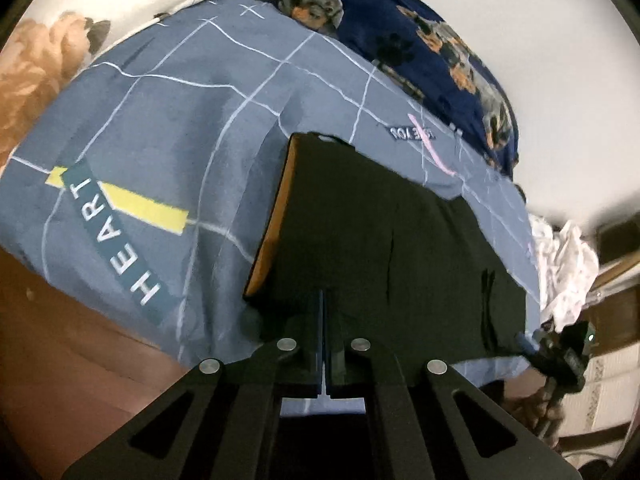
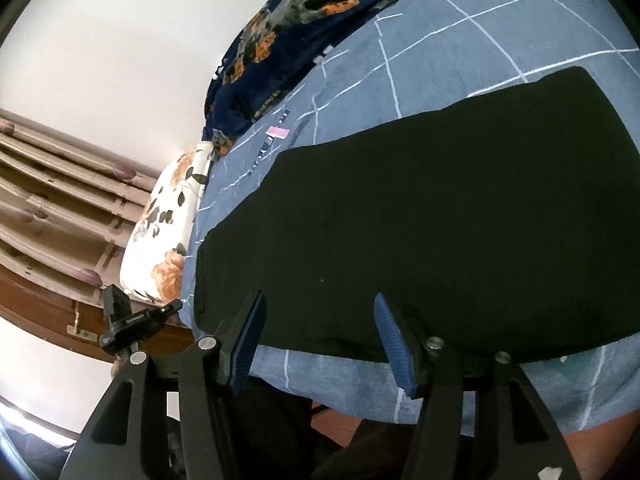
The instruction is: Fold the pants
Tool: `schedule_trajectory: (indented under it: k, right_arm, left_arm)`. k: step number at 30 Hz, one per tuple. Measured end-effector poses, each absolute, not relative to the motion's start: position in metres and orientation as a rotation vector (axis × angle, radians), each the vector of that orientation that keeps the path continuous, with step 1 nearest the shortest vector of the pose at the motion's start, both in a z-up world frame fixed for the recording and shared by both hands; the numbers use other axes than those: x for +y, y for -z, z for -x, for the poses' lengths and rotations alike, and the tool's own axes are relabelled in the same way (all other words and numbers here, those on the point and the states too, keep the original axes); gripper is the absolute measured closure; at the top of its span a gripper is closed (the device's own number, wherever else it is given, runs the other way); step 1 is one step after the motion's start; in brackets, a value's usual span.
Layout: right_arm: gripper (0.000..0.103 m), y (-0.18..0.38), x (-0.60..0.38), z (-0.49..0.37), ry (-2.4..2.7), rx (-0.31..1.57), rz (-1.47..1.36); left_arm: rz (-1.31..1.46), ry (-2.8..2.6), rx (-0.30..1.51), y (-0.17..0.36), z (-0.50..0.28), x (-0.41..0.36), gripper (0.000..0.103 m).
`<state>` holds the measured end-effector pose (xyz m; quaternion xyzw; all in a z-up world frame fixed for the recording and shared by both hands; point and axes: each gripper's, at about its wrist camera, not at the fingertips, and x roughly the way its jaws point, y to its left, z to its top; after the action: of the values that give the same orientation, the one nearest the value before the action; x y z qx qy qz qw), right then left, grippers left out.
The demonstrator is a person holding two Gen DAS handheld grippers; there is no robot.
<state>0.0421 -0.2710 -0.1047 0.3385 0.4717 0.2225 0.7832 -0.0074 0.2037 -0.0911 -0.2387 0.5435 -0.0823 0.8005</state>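
Observation:
Black pants [image 1: 380,236] lie flat on a blue grid-patterned bedsheet [image 1: 160,120], with an orange-lined edge [image 1: 272,220] on their left side. My left gripper [image 1: 323,300] is shut, its tips over the near edge of the pants; whether it pinches cloth I cannot tell. In the right wrist view the pants [image 2: 420,220] spread wide across the sheet [image 2: 460,32]. My right gripper [image 2: 318,316] is open, its blue-padded fingers [image 2: 250,340] resting at the pants' near edge. It also shows in the left wrist view [image 1: 560,348] at the far right.
A navy dog-print blanket [image 1: 420,32] and a floral pillow [image 1: 48,52] lie at the back of the bed. White crumpled cloth [image 1: 560,264] sits at the right. The wooden bed frame [image 1: 60,340] runs along the near edge. Curtains [image 2: 60,184] hang at left.

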Motion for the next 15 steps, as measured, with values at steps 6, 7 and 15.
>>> schedule_trajectory:
  k: [6,7,15]
  right_arm:
    - [0.043,0.107,-0.269,-0.045,-0.49,1.027,-0.737]
    - [0.043,0.108,-0.268,-0.045,-0.492,1.03,-0.739]
    - [0.042,0.103,-0.268,-0.046,-0.494,1.015,-0.734]
  left_arm:
    - [0.585,0.18,1.304,0.119,0.014,0.204,0.099]
    - [0.609,0.193,1.323,0.124,0.013,0.202,0.093]
    - [0.655,0.221,1.318,0.134,0.012,0.196,0.069]
